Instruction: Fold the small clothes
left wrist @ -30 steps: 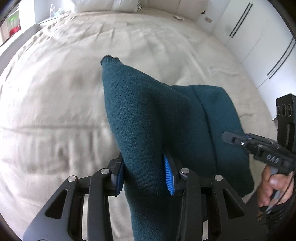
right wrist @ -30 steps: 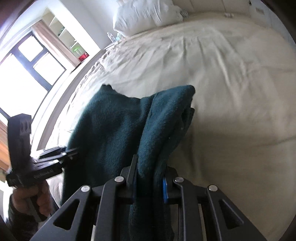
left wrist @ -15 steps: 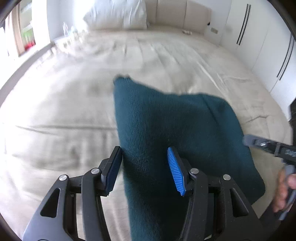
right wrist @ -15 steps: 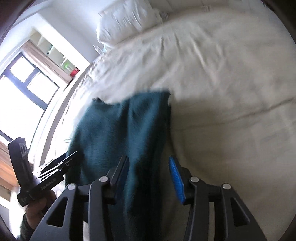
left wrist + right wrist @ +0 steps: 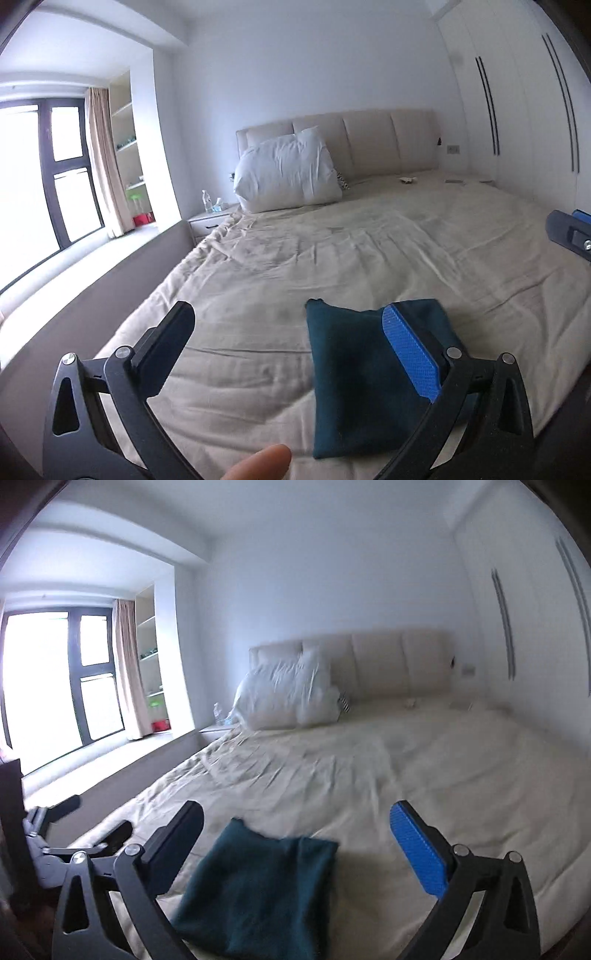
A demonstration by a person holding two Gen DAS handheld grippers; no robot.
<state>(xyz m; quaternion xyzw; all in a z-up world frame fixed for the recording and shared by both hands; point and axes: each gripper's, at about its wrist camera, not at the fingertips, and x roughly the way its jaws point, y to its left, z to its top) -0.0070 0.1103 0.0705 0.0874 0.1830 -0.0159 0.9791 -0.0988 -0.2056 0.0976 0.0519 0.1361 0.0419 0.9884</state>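
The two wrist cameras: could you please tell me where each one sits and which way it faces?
Left wrist: on the open left gripper, facing the headboard; a fingertip shows, the right gripper at the edge.
Right wrist: on the open right gripper, same heading; the left gripper beside it.
Shared: the folded teal garment on the bed, the pillow.

Landmark: the folded teal garment (image 5: 354, 384) lying flat near the foot edge of the bed (image 5: 332, 251).

Beyond the garment, toward the headboard (image 5: 369, 140), the sheet is open and wrinkled; passage is unobstructed up to the white pillow (image 5: 288, 177).

Window side of the garment: open sheet up to the bed edge, then a low ledge (image 5: 110, 266).

Wardrobe side: open sheet; the wardrobe doors (image 5: 517, 110) bound the space.

Above the garment: both pairs of fingers stand spread wide, nothing between them.
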